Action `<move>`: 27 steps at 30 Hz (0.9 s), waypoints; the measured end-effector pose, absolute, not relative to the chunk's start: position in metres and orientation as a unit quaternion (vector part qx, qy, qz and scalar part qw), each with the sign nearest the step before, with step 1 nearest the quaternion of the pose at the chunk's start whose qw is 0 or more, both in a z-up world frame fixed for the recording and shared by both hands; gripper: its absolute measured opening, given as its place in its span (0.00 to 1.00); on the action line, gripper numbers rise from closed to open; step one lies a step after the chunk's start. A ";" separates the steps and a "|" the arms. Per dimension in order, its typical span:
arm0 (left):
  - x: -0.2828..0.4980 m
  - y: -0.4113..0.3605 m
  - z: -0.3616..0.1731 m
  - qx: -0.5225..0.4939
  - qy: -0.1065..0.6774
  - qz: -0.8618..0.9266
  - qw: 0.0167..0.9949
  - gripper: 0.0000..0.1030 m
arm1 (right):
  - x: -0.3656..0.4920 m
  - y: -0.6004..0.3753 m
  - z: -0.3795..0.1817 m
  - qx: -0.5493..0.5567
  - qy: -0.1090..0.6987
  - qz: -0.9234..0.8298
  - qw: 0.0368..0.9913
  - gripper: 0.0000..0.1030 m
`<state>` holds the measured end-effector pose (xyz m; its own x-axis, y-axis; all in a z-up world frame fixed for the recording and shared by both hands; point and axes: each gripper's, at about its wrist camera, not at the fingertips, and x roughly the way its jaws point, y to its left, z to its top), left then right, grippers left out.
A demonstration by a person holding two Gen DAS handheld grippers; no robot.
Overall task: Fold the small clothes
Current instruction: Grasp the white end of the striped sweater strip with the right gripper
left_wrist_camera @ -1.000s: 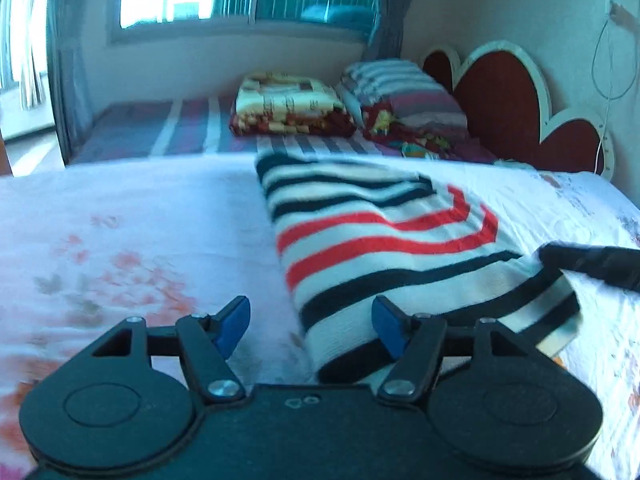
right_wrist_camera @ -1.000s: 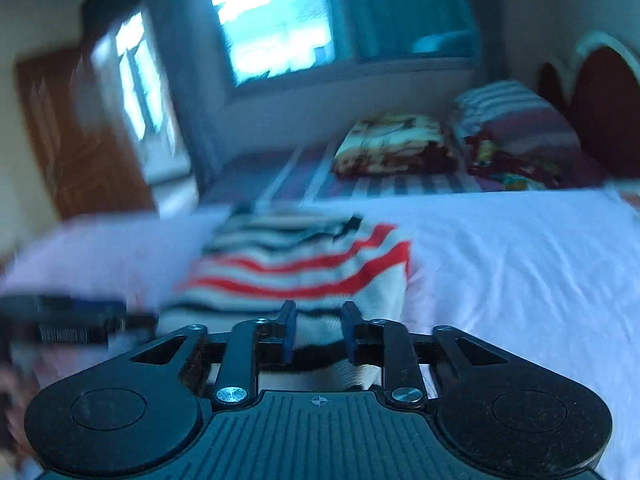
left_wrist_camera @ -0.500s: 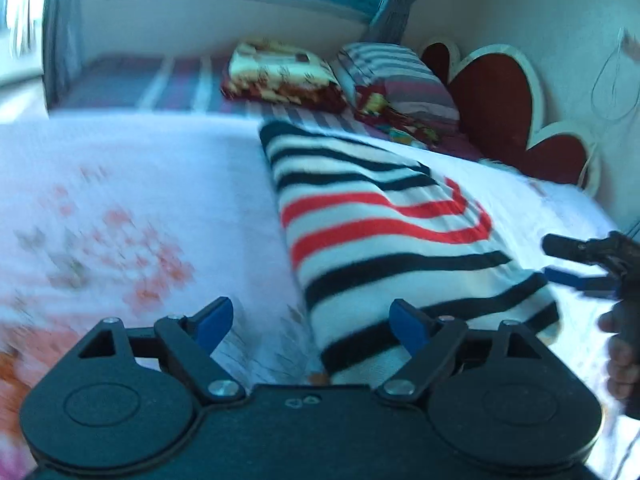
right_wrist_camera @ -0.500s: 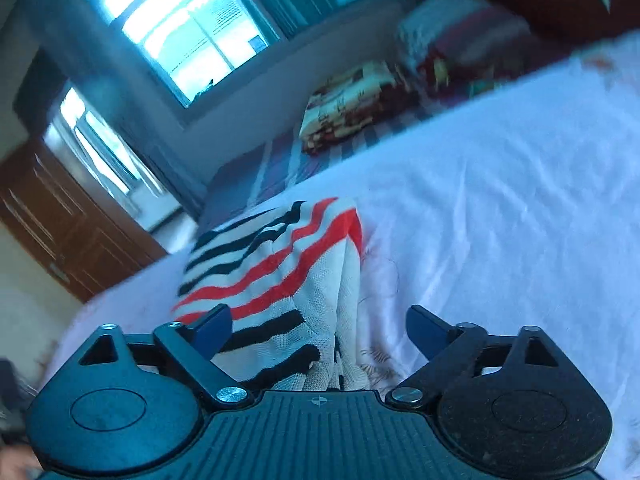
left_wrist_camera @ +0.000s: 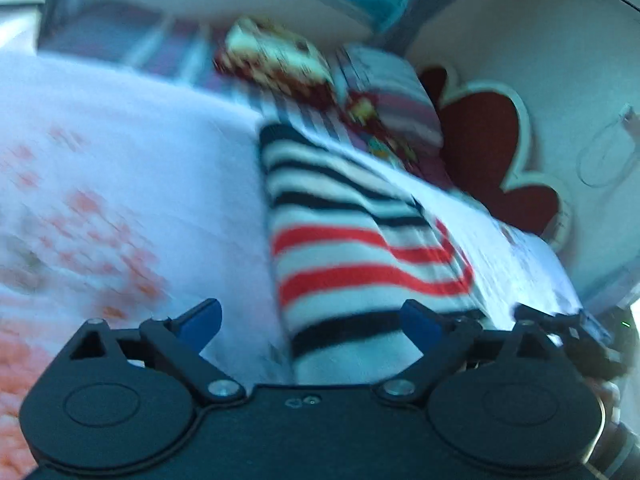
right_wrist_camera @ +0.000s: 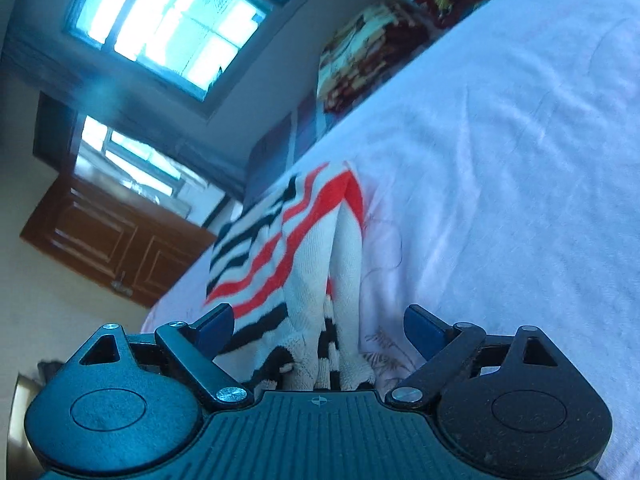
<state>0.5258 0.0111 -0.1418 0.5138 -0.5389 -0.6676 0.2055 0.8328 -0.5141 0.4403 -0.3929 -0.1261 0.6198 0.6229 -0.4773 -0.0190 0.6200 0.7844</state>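
Note:
A small knit sweater [left_wrist_camera: 352, 248] with white, black and red stripes lies folded lengthwise on the white bed sheet [left_wrist_camera: 140, 168]. My left gripper [left_wrist_camera: 310, 318] is open and empty, its blue fingertips [left_wrist_camera: 202, 316] spread over the sweater's near left edge. In the right wrist view the sweater [right_wrist_camera: 296, 248] shows its stacked folded layers end-on. My right gripper [right_wrist_camera: 320, 326] is open and empty, its jaws wide on either side of the sweater's near end. The right gripper's body [left_wrist_camera: 576, 328] shows at the right edge of the left wrist view.
Patterned folded blankets [left_wrist_camera: 280, 60] and a striped pillow [left_wrist_camera: 392, 96] lie at the head of the bed by a red scalloped headboard [left_wrist_camera: 488, 148]. A window [right_wrist_camera: 168, 28] and a wooden door [right_wrist_camera: 112, 240] stand beyond the bed. The sheet [right_wrist_camera: 500, 160] spreads right of the sweater.
My right gripper opened, let go of the sweater's end and rolled to a tilt. My left gripper opened wider and also tilted. The sweater stays folded on the bed.

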 end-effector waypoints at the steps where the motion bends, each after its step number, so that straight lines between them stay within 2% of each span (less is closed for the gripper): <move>1: 0.530 0.008 -0.148 -0.196 0.457 -0.230 0.837 0.92 | 0.444 -0.390 -0.127 0.379 0.395 0.201 0.812 0.89; 4: 0.539 0.004 -0.166 -0.223 0.477 -0.257 0.810 0.91 | 0.454 -0.384 -0.132 0.368 0.405 0.218 0.808 0.89; 5: 0.540 0.003 -0.169 -0.227 0.471 -0.262 0.811 0.91 | 0.458 -0.382 -0.133 0.367 0.404 0.228 0.806 0.85; 6: 0.541 0.002 -0.170 -0.228 0.469 -0.264 0.811 0.90 | 0.460 -0.378 -0.135 0.365 0.407 0.237 0.803 0.78; 7: 0.542 0.002 -0.171 -0.229 0.467 -0.264 0.812 0.89 | 0.464 -0.375 -0.138 0.361 0.416 0.242 0.799 0.67; 10: 0.547 -0.003 -0.171 -0.218 0.468 -0.270 0.813 0.82 | 0.474 -0.369 -0.139 0.341 0.419 0.256 0.802 0.63; 16: 0.550 -0.024 -0.164 -0.171 0.462 -0.267 0.828 0.83 | 0.485 -0.356 -0.136 0.310 0.423 0.257 0.812 0.63; 17: 0.549 -0.031 -0.163 -0.156 0.459 -0.261 0.835 0.83 | 0.484 -0.349 -0.133 0.288 0.425 0.249 0.821 0.54; 20: 0.541 -0.051 -0.157 -0.092 0.447 -0.246 0.855 0.72 | 0.475 -0.317 -0.115 0.177 0.422 0.210 0.864 0.41; 23: 0.538 -0.057 -0.144 -0.063 0.437 -0.250 0.862 0.58 | 0.467 -0.297 -0.104 0.135 0.409 0.185 0.883 0.32; 24: 0.537 -0.058 -0.141 -0.060 0.434 -0.251 0.863 0.54 | 0.463 -0.292 -0.102 0.125 0.402 0.182 0.889 0.31; 27: 0.529 -0.056 -0.131 -0.048 0.425 -0.256 0.867 0.50 | 0.451 -0.278 -0.091 0.104 0.379 0.179 0.902 0.31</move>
